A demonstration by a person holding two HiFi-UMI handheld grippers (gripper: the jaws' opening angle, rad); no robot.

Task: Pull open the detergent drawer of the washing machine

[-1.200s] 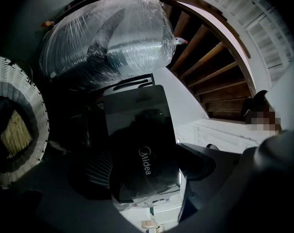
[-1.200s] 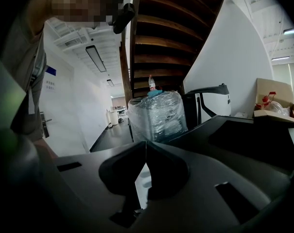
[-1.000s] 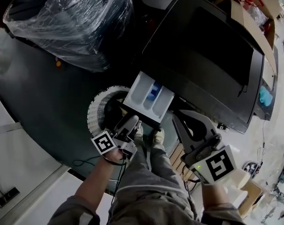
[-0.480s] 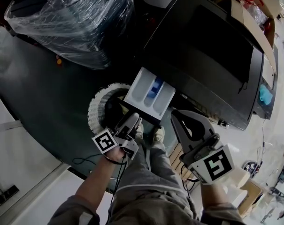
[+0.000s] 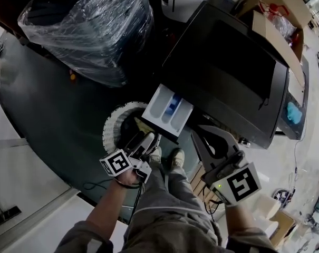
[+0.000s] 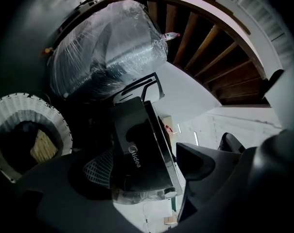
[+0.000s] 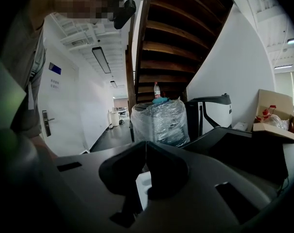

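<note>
The dark washing machine fills the upper right of the head view. Its white detergent drawer, with a blue compartment, stands pulled out toward me. My left gripper is just below the drawer's front edge and is open. In the left gripper view the dark drawer front lies in the gap between the jaws, and contact cannot be judged. My right gripper hangs to the right of the drawer, shut on nothing. In the right gripper view its jaws meet at the middle.
A white woven basket sits on the dark floor left of the drawer. A large plastic-wrapped object stands behind it. An open cardboard box lies beyond the machine. My legs and shoes are below the drawer. Wooden stairs rise overhead.
The head camera has shifted a little. The drawer stays out about the same length, and both grippers keep nearly the same places.
</note>
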